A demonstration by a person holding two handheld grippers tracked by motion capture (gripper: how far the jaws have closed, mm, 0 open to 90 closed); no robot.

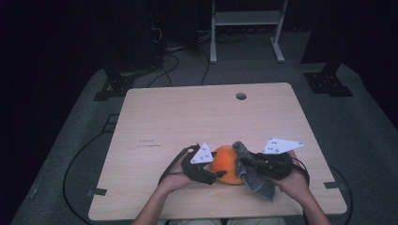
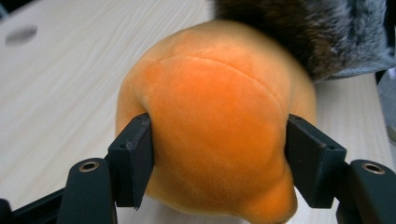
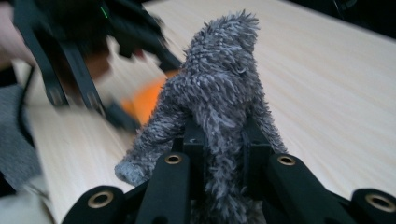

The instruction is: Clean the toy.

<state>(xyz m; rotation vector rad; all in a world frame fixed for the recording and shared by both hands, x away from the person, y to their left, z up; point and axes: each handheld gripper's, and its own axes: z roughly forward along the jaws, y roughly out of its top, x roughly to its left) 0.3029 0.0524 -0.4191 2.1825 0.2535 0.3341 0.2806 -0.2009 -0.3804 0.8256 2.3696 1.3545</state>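
The left gripper (image 2: 217, 154) clamps the orange plush (image 2: 215, 126) near the table's (image 1: 187, 112) front edge; the right gripper (image 3: 224, 149) pinches the grey cloth (image 3: 219, 93), which touches the plush's right side

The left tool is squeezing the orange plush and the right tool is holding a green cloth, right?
Not quite. The right tool is holding a grey fuzzy cloth, not a green one, as the right gripper view shows. The left tool does squeeze the orange plush.
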